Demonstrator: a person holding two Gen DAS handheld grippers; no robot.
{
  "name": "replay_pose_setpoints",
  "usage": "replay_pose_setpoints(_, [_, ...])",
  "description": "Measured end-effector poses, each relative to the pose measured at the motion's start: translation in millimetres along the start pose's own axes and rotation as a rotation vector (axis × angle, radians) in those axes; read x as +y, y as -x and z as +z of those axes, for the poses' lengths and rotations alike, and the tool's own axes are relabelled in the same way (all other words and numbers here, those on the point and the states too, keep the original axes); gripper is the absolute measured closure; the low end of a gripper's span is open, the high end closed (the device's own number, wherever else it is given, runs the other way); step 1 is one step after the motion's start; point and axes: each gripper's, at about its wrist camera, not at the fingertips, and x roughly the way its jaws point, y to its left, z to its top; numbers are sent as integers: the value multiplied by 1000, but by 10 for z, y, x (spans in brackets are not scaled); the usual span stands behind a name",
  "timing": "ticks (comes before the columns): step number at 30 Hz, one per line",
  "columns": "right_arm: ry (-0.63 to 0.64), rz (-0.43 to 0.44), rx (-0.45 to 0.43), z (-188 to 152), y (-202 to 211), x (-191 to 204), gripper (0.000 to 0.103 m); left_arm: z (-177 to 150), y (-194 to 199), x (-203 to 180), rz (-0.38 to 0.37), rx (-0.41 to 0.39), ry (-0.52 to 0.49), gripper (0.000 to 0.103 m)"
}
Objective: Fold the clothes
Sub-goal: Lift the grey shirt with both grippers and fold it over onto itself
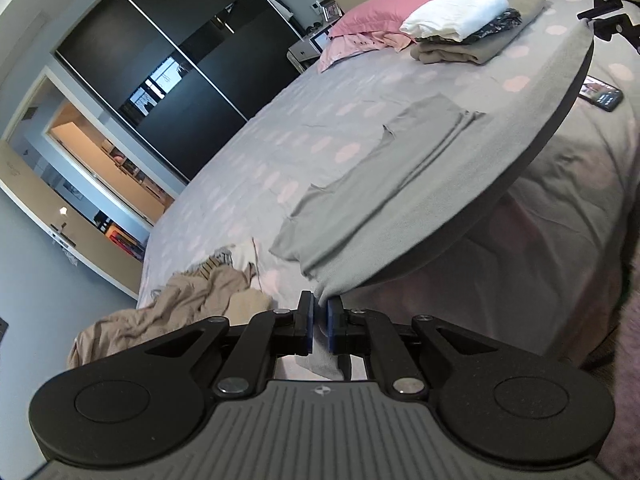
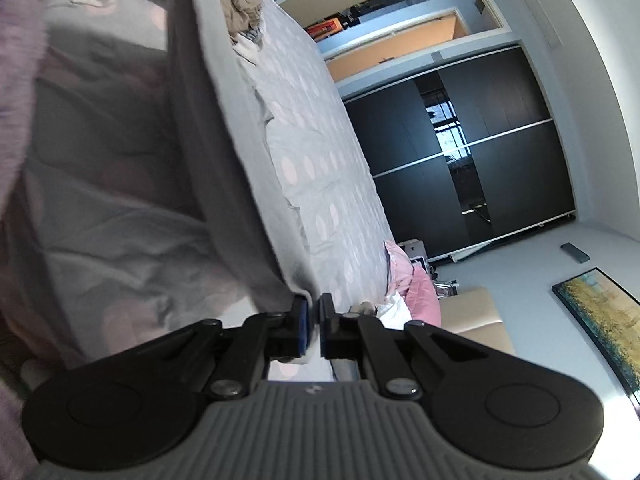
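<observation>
A: Tension is mattering most here. In the left wrist view, the left gripper [image 1: 319, 322] is clamping one near corner of the grey garment [image 1: 400, 184], pads closed on the cloth. The garment is hanging taut between the two grippers, lifted above the bed [image 1: 248, 152], with its far end lying on the sheet.

B: Which way is it pointing?

A: Its long axis is running away from this gripper, up toward the pillow [image 1: 372, 16] and the folded pile [image 1: 460, 28]. The pleats are following that same line.

B: And the right wrist view?

A: The right gripper [image 2: 314, 326] is pinching the other near corner, jaws together on the hem. The garment is sweeping away as a taut sheet toward the top left, edge-on to the camera.

B: How should the fold go?

A: I'd judge both corners ought to be travelling level and together, carrying the near hem over toward the far end, keeping the edge straight so no crease is setting in.
</observation>
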Motion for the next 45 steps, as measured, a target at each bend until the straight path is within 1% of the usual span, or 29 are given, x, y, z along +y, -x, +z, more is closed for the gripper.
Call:
replay_pose_setpoints(3, [19,15,-6,17,33,-43,97,-8,26,4,-7,-5,-9,99])
replay_pose_setpoints(7, [21,5,-6,35,-109,-76,97,38,-94,73,-10,-16,11,99])
replay_pose_setpoints(10, [-6,-3,2,26,-190,-85,97,139,-250,187,-11,-19,41,99])
replay_pose_setpoints(15, [-67,-3,4,101,-540,-275,97,367,-610,434,-21,-22,70,99])
replay_pose_setpoints(17, [-62,1,-7,132,-751,-380,97,474,-771,543,-25,-24,67,99])
replay_pose_setpoints(20, [-76,30,-16,190,-1145,-590,97,628,-1053,688,-30,-14,49,99])
replay_pose_setpoints(23, [-123,63,-4,285,-1576,-800,97,762,-1384,832,-41,3,38,99])
replay_pose_setpoints(26, [-161,100,24,398,-2053,-947,97,878,-1814,965,-74,37,50,99])
replay_pose_setpoints(31, [-215,189,104,543,-2863,-993,97,1054,-2580,1091,-109,107,66,99])
replay_pose_setpoints(36, [-310,282,200,588,-3627,-968,97,1117,-3313,1063,-146,197,68,99])
replay_pose_setpoints(39, [-345,301,238,604,-4000,-948,97,1110,-3617,1031,-146,216,75,99])
replay_pose_setpoints(41, [-363,309,258,612,-4231,-957,97,1108,-3773,1045,-147,222,102,99])
replay_pose_setpoints(45, [-391,324,285,579,-4540,-890,97,1098,-4028,1046,-159,241,125,98])
